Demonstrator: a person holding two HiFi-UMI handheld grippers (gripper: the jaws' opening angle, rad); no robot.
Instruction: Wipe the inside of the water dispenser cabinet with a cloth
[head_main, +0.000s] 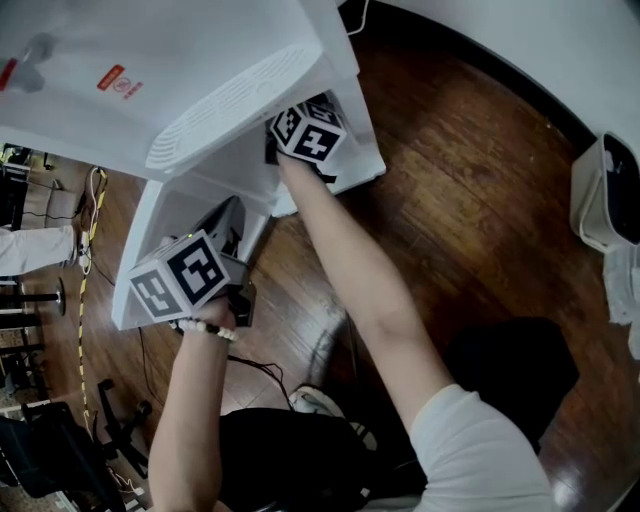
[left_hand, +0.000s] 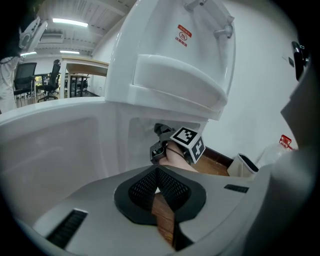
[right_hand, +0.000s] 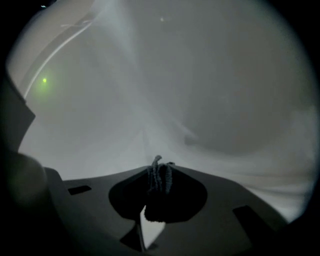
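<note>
The white water dispenser (head_main: 200, 60) stands on a wood floor with its lower cabinet door (head_main: 140, 240) swung open to the left. My right gripper reaches into the cabinet; in the head view only its marker cube (head_main: 310, 130) and the forearm show. Inside, the right gripper (right_hand: 159, 172) is shut on a dark bunched cloth (right_hand: 160, 180), close to the dim white cabinet wall (right_hand: 175, 90). My left gripper (head_main: 228, 218) sits beside the open door, outside the cabinet. Its jaws (left_hand: 156, 171) are shut with nothing between them. The left gripper view also shows the right gripper's cube (left_hand: 189, 141) at the cabinet opening.
A white bin (head_main: 605, 195) stands on the floor at the right, also seen as the bin (left_hand: 242, 165). Cables (head_main: 95, 200) trail at the left, near another person (head_main: 30, 250). My own shoe (head_main: 315, 400) is just below the dispenser. Desks and chairs (left_hand: 75, 75) stand further off.
</note>
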